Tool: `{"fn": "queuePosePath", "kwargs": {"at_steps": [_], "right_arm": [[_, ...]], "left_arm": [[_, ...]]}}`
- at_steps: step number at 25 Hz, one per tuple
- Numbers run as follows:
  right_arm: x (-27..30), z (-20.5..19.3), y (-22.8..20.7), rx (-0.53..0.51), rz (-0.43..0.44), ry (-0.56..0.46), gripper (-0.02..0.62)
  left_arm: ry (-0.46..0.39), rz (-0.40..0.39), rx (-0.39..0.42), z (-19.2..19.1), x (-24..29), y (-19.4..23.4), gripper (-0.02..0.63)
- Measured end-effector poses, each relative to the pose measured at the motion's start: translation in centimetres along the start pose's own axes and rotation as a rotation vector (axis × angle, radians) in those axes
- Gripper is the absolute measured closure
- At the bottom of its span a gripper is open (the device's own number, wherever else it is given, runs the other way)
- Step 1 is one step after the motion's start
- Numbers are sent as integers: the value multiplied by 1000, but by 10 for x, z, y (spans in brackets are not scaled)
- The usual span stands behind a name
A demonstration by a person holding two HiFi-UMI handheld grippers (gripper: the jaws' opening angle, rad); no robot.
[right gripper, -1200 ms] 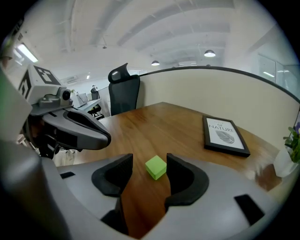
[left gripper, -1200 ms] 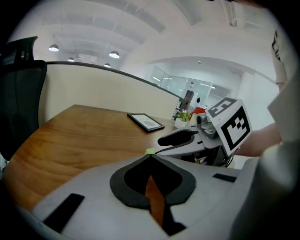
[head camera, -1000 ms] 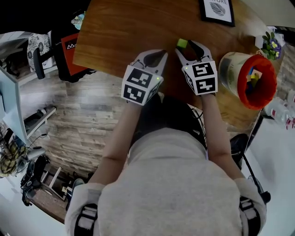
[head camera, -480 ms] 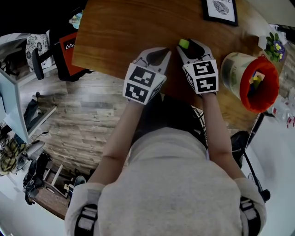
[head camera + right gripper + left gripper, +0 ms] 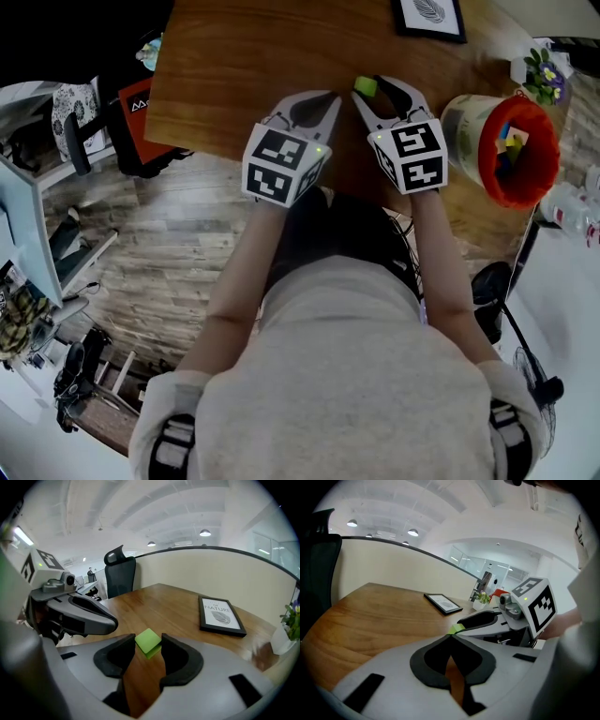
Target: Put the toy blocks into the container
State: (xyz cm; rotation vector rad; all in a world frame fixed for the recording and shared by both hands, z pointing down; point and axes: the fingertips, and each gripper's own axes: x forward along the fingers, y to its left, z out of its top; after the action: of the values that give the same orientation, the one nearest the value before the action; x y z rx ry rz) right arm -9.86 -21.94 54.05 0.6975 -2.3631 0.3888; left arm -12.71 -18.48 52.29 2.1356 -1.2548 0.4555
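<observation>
Your right tongs (image 5: 147,645) have just been closing and now pinch the green block (image 5: 147,639) at their tips. Your left tongs (image 5: 451,637) are clenched on nothing (idling alongside). The pick looks done; next, carry the block to the container (image 5: 487,155), well off to the right tongs' right, and release.

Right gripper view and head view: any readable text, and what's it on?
"NATURE": on the framed print; the smaller print next to that word is too small to read.
White logo on the red item at the head view's left: too blurred to read.
Nothing else legible.
</observation>
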Motion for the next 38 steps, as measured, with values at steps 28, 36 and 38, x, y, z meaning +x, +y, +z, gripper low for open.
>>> {"fn": "queuePosePath", "kwargs": {"at_steps": [28, 36, 38], "right_arm": [[-186, 52, -24, -12, -333, -259, 408], [-236, 56, -51, 14, -455, -320, 408], [-246, 55, -58, 22, -485, -327, 408]], "left_arm": [[-173, -238, 278, 93, -17, -130, 592], [-189, -338, 363, 113, -8, -176, 592], [-194, -360, 385, 118, -5, -186, 592]]}}
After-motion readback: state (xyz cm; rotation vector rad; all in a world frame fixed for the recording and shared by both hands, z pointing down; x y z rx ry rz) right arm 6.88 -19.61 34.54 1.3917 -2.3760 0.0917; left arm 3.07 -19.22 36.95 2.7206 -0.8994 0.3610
